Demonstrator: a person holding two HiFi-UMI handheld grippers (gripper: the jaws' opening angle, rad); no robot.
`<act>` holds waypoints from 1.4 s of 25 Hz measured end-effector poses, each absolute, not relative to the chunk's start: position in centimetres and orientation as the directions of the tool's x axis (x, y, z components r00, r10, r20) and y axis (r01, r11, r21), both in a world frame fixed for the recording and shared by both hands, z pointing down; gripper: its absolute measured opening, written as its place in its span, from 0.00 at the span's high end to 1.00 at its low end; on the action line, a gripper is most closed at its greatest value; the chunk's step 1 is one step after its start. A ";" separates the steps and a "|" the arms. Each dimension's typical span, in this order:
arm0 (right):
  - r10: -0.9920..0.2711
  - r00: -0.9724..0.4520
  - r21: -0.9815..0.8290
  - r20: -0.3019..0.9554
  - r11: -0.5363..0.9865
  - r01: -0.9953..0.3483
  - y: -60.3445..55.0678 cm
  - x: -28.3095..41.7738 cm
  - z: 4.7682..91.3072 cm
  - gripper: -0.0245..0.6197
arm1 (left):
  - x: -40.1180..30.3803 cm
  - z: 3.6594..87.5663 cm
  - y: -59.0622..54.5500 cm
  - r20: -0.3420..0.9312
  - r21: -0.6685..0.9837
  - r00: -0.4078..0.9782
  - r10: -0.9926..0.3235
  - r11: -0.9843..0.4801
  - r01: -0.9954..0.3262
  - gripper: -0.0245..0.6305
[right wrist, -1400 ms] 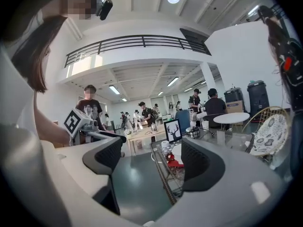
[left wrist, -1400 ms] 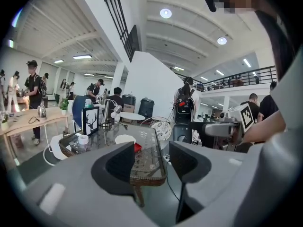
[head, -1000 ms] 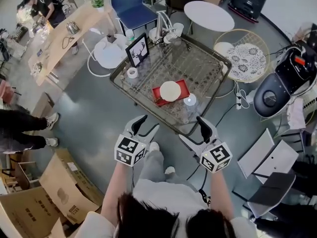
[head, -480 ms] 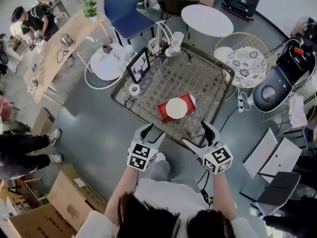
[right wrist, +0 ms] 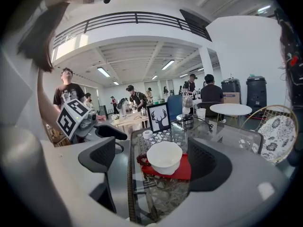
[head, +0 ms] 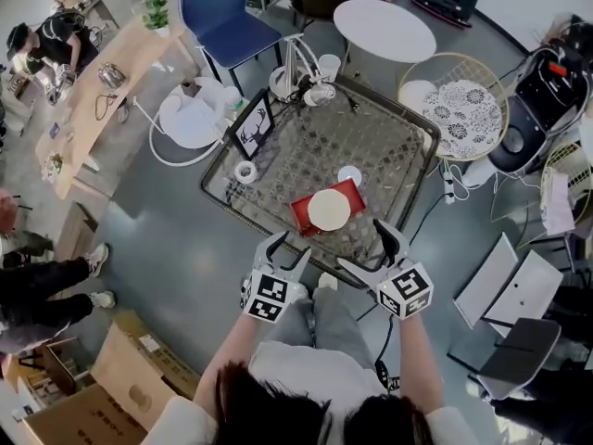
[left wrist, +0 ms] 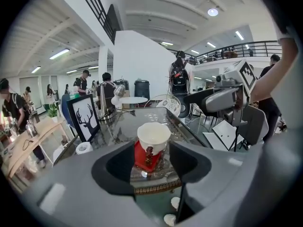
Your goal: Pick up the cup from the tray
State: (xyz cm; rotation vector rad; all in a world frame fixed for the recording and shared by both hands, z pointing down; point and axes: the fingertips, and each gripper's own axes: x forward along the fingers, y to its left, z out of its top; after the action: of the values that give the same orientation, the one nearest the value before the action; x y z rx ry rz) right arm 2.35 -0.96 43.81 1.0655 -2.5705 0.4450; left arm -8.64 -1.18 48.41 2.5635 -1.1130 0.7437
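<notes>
A white cup stands upright on a small red tray near the front edge of a glass table. My left gripper is open at the table's front edge, just short of the tray's left side. My right gripper is also open, at the edge to the tray's right. In the left gripper view the cup and the tray lie ahead between the open jaws. In the right gripper view the cup sits on the tray ahead of the jaws. Nothing is held.
On the table are a deer picture frame, a tape roll, a small clear glass and white cups with cables at the far edge. A blue chair, a round white table and a wicker chair stand beyond.
Both grippers have moved forward to the table's front edge, closer to the tray and cup. Both have stayed open and the cup has not moved on its tray.
</notes>
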 end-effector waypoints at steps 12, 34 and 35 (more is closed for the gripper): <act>-0.598 -0.667 -0.189 0.445 0.665 -0.722 -3.4 2.9 48.4 0.20 | -8.7 53.2 -3.2 0.632 -0.013 0.521 -0.574 -0.680 -0.733 0.63; -0.552 -0.662 -0.181 0.507 0.682 -0.708 -4.7 2.5 51.7 0.20 | -6.8 56.7 -4.5 0.675 -0.011 0.516 -0.528 -0.706 -0.708 0.64; -0.556 -0.656 -0.170 0.511 0.683 -0.711 -4.8 2.5 51.9 0.20 | -6.7 56.7 -4.7 0.671 -0.015 0.520 -0.529 -0.711 -0.703 0.65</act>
State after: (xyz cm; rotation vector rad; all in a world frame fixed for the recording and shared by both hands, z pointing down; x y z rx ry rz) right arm 2.55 -4.76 51.85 0.9847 -2.4736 0.5010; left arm -6.67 -4.69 56.73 2.5037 -1.0382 0.9744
